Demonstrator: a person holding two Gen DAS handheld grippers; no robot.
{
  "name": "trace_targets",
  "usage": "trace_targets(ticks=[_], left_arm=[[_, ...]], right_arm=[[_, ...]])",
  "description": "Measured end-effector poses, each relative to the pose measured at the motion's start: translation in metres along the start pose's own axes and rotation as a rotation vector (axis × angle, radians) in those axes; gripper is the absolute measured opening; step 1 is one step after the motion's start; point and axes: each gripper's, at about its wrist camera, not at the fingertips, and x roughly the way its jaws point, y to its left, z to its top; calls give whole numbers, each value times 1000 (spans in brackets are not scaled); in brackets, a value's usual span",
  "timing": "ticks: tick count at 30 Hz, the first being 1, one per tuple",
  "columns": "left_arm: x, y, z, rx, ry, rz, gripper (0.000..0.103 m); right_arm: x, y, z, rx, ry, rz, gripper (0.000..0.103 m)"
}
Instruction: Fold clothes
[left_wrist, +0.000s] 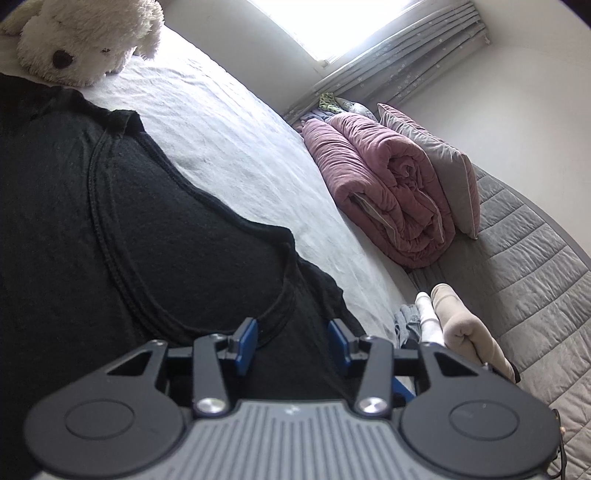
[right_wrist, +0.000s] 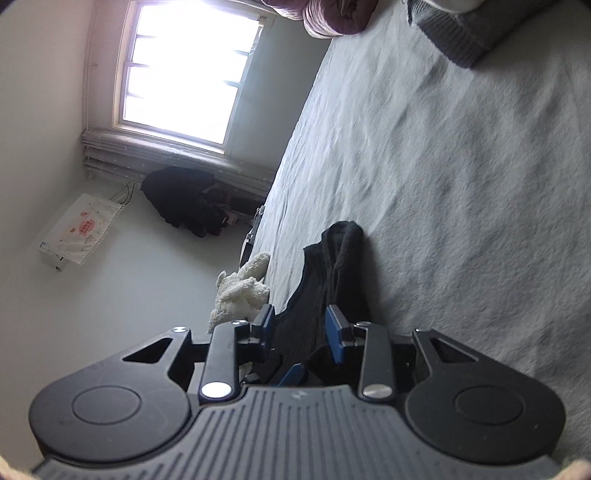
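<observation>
A black T-shirt (left_wrist: 110, 221) lies spread on the white bedsheet (left_wrist: 229, 122), filling the left of the left wrist view. My left gripper (left_wrist: 293, 341) is open just above the shirt's collar, one blue pad on each side of the neckline. In the right wrist view, the black shirt (right_wrist: 332, 280) shows edge-on and bunched. My right gripper (right_wrist: 301, 328) is open with its blue pads on either side of the shirt's edge; I cannot tell if they touch the cloth.
A white plush dog (left_wrist: 81, 40) sits at the shirt's far end, also in the right wrist view (right_wrist: 242, 290). A rolled pink quilt (left_wrist: 384, 188), a grey pillow (left_wrist: 439, 162) and folded socks (left_wrist: 450, 325) lie right. A grey garment (right_wrist: 461, 33) lies far off.
</observation>
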Motion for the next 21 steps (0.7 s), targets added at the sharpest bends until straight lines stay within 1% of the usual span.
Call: trace_targets(ticks=[3,8,13,15,17,18,21], left_arm=[[-1,4,2,-30,1,-19,44],[-2,5,3,-47,-1,-42,42],[-1,1,2,-28,-5,-29,42],[0,-1,1,-15,-4,-18,43],[1,-2,0,0,-3,-7,43],[1,-3,0,8,-3,-1,43],[2,-4,0,15,-1,3,43]], right_arm=[[9,6,-7,-5,56,35,36],[20,12,-16,-35,153,43,34],[19,18,-19,-80,221,36,34],[17,22,-19,-94,233,20,35],[10,28,-15,-114,213,10,36],[5,31,-13,-126,189,8,36],[-12,39,-3,-169,80,-21,39]])
